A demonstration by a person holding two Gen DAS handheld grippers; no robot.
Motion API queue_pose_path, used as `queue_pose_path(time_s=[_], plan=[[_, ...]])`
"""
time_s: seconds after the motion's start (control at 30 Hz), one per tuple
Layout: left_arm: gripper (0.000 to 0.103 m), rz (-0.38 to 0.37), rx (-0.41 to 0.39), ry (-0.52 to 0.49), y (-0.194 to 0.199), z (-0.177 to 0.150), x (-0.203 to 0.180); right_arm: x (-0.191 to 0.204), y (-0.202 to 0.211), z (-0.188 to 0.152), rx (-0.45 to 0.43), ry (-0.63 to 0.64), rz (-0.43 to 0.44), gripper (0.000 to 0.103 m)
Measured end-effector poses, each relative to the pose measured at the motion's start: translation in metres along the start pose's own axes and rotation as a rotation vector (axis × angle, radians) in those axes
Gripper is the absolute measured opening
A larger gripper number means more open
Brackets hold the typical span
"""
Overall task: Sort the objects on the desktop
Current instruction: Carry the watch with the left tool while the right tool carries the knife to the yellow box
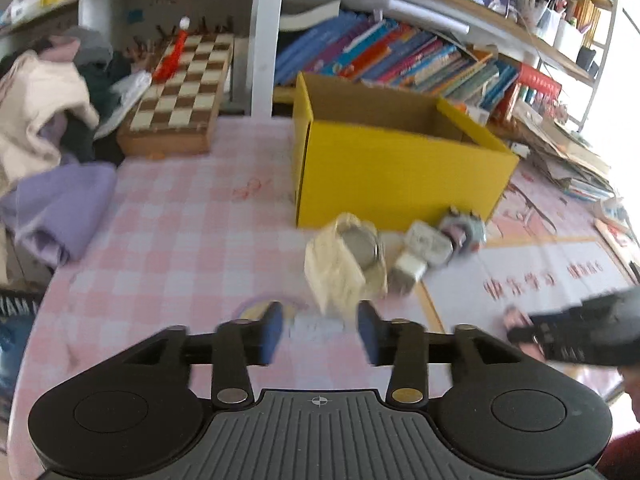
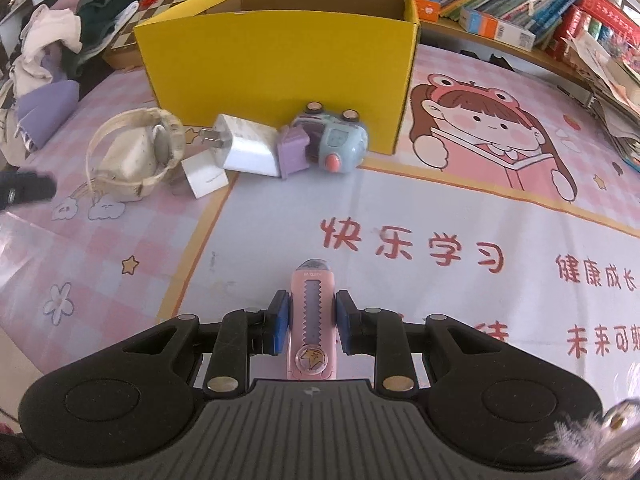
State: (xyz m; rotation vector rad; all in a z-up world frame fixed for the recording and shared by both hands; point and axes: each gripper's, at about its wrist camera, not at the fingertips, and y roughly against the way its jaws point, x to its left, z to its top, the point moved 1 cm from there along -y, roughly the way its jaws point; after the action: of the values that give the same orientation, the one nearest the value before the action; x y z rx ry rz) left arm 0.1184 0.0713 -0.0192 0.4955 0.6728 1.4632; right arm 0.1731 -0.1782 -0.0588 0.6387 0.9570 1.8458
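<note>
Now the right gripper (image 2: pixel 312 320) grips a pink cutter (image 2: pixel 312 320), while the left gripper (image 1: pixel 320 334) stands open, empty. Next probably the cutter goes into the yellow box (image 2: pixel 280 64).

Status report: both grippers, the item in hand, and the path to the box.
Left gripper open, empty, watch just ahead. Right gripper shut on pink utility knife. Charger and toy sit against yellow box front.
</note>
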Motion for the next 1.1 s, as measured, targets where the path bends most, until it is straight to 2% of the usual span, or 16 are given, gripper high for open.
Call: queue_pose_path(time_s=[0.13, 0.27, 0.37, 0.47, 0.5, 0.53, 0.6, 0.83, 1.1], plan=[[0.050, 0.018, -0.013, -0.053, -0.023, 0.025, -0.006, -0.006, 0.001, -0.001, -0.001, -0.009, -0.009, 0.023], [0.050, 0.046, 0.020, -0.120, -0.051, 0.040, -0.012, -0.013, 0.001, -0.001, -0.003, -0.021, -0.017, 0.023], [0.045, 0.056, 0.063, -0.127, -0.070, 0.045, -0.012, -0.019, 0.001, -0.001, -0.001, -0.029, -0.021, 0.023], [0.034, 0.036, 0.093, -0.114, -0.079, 0.046, -0.008, -0.026, 0.000, -0.001, 0.001, -0.044, -0.025, 0.023], [0.026, 0.028, 0.099, -0.111, -0.081, 0.046, -0.008, -0.028, -0.001, -0.001, 0.003, -0.048, -0.026, 0.023], [0.018, 0.024, 0.099, -0.110, -0.082, 0.046, -0.009, -0.029, -0.002, -0.001, 0.006, -0.052, -0.026, 0.023], [0.011, 0.017, 0.095, -0.108, -0.082, 0.046, -0.010, -0.031, -0.003, 0.000, 0.008, -0.054, -0.025, 0.023], [0.010, -0.034, 0.041, -0.040, -0.061, 0.044, -0.012, -0.032, -0.003, 0.000, 0.008, -0.055, -0.021, 0.023], [0.010, -0.087, -0.043, 0.058, -0.020, 0.045, -0.009, -0.028, 0.013, 0.004, -0.043, -0.048, -0.020, 0.023]])
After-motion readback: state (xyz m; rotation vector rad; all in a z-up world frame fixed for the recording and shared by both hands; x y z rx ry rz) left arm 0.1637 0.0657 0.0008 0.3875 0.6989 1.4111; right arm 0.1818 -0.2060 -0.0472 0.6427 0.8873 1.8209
